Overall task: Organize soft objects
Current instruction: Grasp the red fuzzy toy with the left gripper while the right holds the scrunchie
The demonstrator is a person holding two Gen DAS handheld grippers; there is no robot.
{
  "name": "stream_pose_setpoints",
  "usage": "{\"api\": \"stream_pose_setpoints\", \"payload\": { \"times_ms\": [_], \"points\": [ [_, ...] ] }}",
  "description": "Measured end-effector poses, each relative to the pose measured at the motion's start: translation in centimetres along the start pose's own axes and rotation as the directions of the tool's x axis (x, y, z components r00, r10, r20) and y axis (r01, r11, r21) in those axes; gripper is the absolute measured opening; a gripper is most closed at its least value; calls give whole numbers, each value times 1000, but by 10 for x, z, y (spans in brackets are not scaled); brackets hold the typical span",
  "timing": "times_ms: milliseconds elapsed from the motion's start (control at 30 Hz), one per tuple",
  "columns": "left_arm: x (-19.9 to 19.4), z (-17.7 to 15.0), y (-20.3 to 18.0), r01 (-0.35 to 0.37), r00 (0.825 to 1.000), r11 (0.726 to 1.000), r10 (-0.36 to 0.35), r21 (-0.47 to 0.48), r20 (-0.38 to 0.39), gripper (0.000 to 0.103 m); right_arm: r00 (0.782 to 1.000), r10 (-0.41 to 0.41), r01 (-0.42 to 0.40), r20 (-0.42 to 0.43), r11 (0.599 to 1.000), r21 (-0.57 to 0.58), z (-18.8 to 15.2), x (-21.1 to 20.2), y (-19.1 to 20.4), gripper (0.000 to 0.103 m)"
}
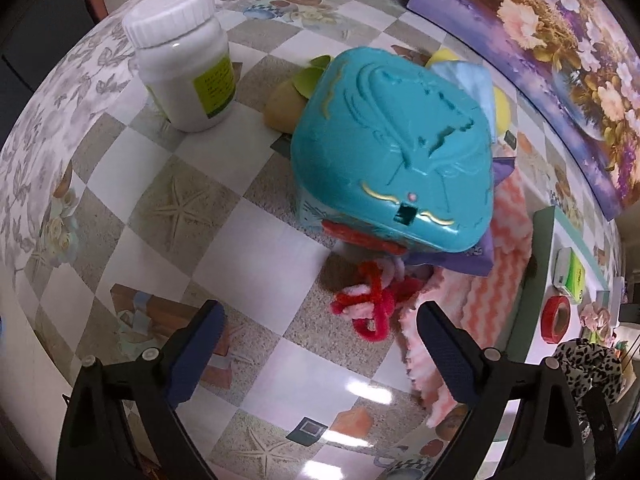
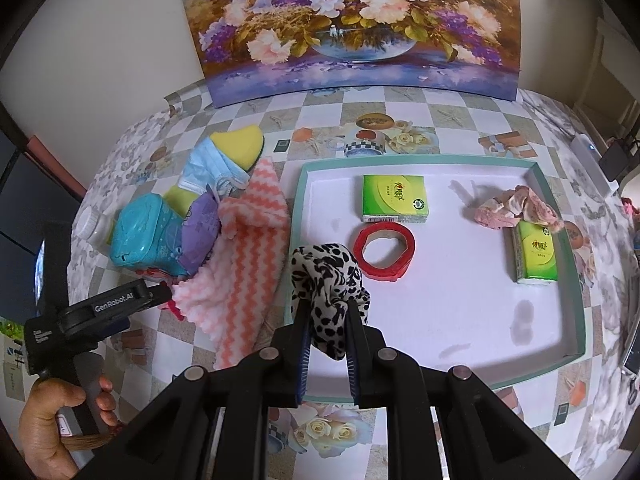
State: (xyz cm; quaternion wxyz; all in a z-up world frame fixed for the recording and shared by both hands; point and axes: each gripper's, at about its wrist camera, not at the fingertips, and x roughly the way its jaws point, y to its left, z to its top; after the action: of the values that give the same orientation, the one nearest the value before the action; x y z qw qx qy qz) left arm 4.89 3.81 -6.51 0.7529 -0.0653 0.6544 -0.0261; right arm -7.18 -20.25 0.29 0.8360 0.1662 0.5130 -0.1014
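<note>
Leopard-print scrunchie (image 2: 326, 280) sits pinched in the right claw (image 2: 327, 344) above the tray (image 2: 440, 320).

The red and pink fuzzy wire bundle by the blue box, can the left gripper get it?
Probably yes. The left gripper has its jaws open just short of the fuzzy wire bundle, nothing between. Only the teal box and striped cloth crowd its far side.
</note>
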Motion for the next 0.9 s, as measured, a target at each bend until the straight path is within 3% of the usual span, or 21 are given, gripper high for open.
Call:
{"api": "stream_pose_setpoints", "payload": {
  "times_ms": [300, 600, 700, 900],
  "points": [
    [14, 0, 0, -61, 998, 998, 62, 27, -27, 97, 1000, -1, 1, -4, 1000, 3, 0, 1, -1, 17],
    [24, 6, -10, -9, 1000, 1000, 10, 24, -25, 96, 1000, -4, 4, -8, 1000, 3, -1, 3, -1, 17],
    [32, 9, -13, 12, 999, 1000, -11, 15, -38, 84, 1000, -7, 7, -11, 1000, 4, 0, 3, -2, 17],
    [34, 14, -15, 28, 999, 999, -28, 25, -27, 82, 1000, -14, 14, -19, 1000, 4, 0, 5, -2, 17]
  ]
}}
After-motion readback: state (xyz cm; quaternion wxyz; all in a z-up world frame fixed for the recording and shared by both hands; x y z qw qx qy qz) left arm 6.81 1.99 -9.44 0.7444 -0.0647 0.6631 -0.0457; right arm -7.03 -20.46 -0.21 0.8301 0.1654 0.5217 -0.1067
